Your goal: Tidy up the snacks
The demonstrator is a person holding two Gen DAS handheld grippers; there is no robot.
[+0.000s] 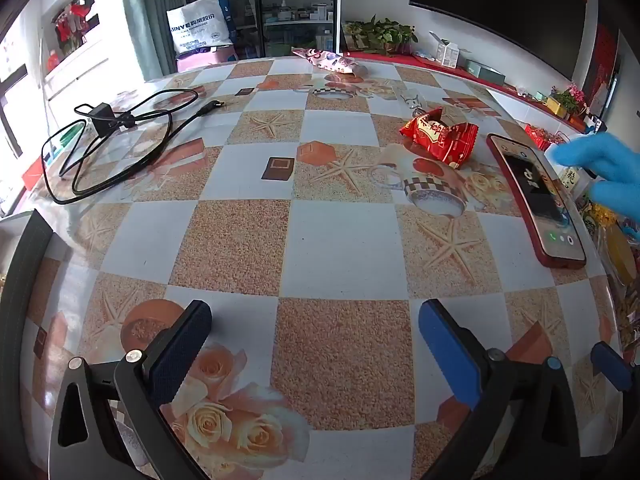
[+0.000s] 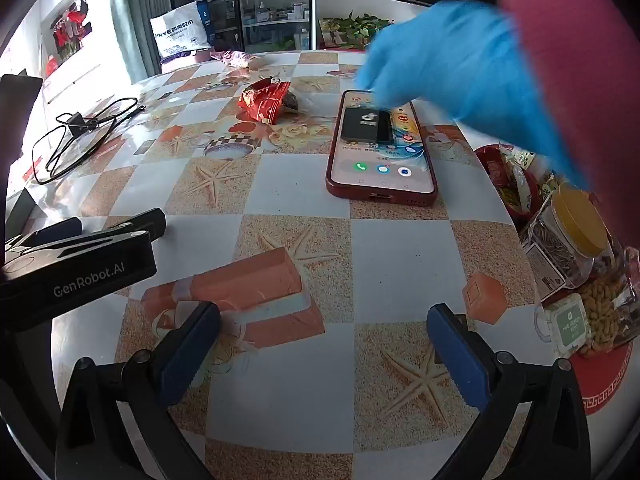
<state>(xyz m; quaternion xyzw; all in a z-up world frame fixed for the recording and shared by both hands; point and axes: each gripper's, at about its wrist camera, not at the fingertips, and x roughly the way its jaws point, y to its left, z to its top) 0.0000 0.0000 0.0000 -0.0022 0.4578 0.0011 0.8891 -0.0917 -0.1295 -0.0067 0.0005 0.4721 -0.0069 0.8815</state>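
1. A phone (image 2: 381,148) in a red case lies face up on the table (image 2: 400,256), its screen lit. It serves as the landmark here.
2. A blue gloved hand (image 2: 452,64), blurred, reaches over the far end of the phone, probably to tap the screen; no gripper is in that hand.
3. Left gripper (image 1: 316,344) hovers low over bare tablecloth near the phone, fingers spread wide, holding nothing.
4. Right gripper (image 2: 324,344) sits just in front of the phone, jaws likewise wide apart and empty, seemingly parked while the hand works.
5. A red snack (image 2: 265,101) lies left of the phone's far end, apart from it.
6. A pink snack (image 1: 329,61) rests much farther beyond, near the table edge.
7. Right of the phone a red tray (image 2: 600,380) holds a jar (image 2: 568,240) and peanuts (image 2: 604,312), likely where loose snacks belong.
8. A black cable (image 1: 116,144) lies well left of the phone.
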